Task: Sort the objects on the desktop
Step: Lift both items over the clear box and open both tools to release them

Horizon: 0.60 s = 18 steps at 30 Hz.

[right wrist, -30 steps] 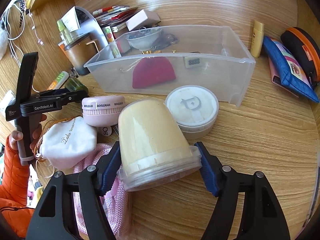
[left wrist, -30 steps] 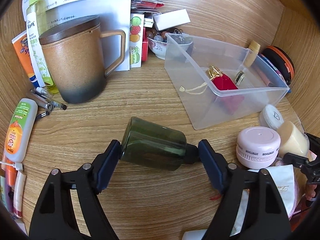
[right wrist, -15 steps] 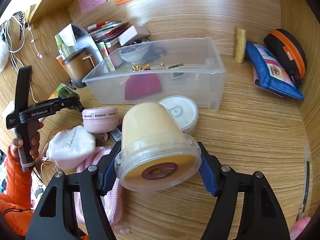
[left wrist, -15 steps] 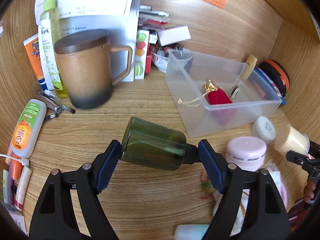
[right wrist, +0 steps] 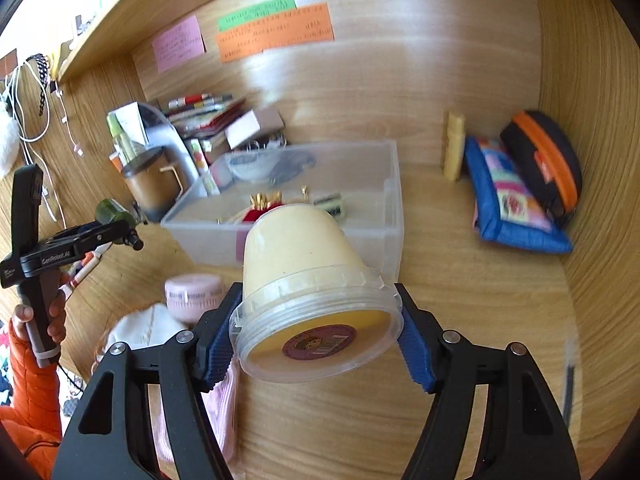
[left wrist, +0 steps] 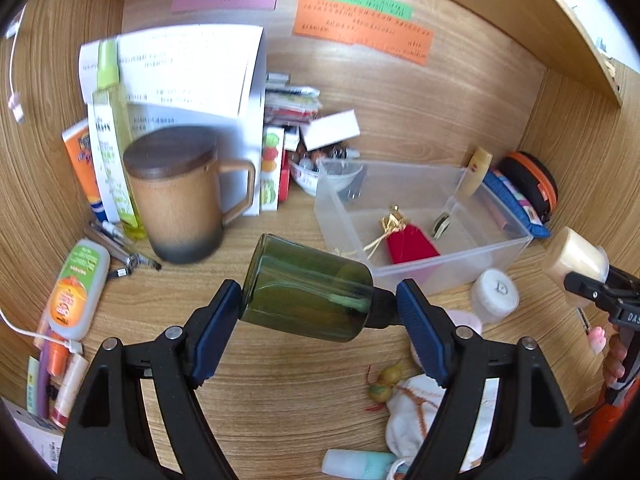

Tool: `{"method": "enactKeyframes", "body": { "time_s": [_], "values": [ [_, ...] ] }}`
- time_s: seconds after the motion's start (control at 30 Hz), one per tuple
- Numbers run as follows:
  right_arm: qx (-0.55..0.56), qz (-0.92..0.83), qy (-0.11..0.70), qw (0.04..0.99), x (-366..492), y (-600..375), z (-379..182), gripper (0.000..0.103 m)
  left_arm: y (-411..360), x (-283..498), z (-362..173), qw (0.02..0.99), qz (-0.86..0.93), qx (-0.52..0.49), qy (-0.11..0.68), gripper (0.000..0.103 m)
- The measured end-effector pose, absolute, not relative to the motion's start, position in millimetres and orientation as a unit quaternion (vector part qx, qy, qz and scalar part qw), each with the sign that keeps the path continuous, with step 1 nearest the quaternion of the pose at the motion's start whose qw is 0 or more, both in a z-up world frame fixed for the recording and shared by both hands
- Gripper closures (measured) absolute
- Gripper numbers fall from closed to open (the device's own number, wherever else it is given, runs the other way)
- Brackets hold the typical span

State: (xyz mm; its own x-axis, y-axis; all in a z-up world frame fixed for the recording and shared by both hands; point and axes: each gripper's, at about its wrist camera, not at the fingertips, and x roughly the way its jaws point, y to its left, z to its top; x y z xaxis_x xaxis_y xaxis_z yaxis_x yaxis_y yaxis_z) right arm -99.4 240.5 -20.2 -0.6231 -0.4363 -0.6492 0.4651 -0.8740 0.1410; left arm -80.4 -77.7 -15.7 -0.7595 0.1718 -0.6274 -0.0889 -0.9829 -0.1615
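Holding the green bottle (left wrist: 308, 292) endwise in the left gripper (left wrist: 318, 312) and the cream tub (right wrist: 308, 280) in the right gripper (right wrist: 320, 332), both clear of the table (right wrist: 460, 280), each should travel level to the clear bin (right wrist: 390, 200) ahead before release.

Wooden desk (right wrist: 460, 240), wood-panel back wall (left wrist: 440, 92), daylight.

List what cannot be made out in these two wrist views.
- Left wrist view: the handwriting on the orange paper note is too small and blurred.
- Left wrist view: the dark green plastic bottle, clamped in the left gripper, hides the desk behind it.
- Right wrist view: the cream plastic tub, clamped in the right gripper, covers part of the clear plastic bin.
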Motion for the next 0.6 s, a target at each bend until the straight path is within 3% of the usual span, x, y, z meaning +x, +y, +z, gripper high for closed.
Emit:
{"method": "enactKeyframes", "body": {
  "time_s": [0.6],
  "values": [
    [0.32, -0.911, 0.045, 0.258, -157.7, 219.9, 21.3, 0.036, -51.9, -97.6, 26.2, 0.104, 0.944, -0.306, -0.059, 0.024]
  ]
}}
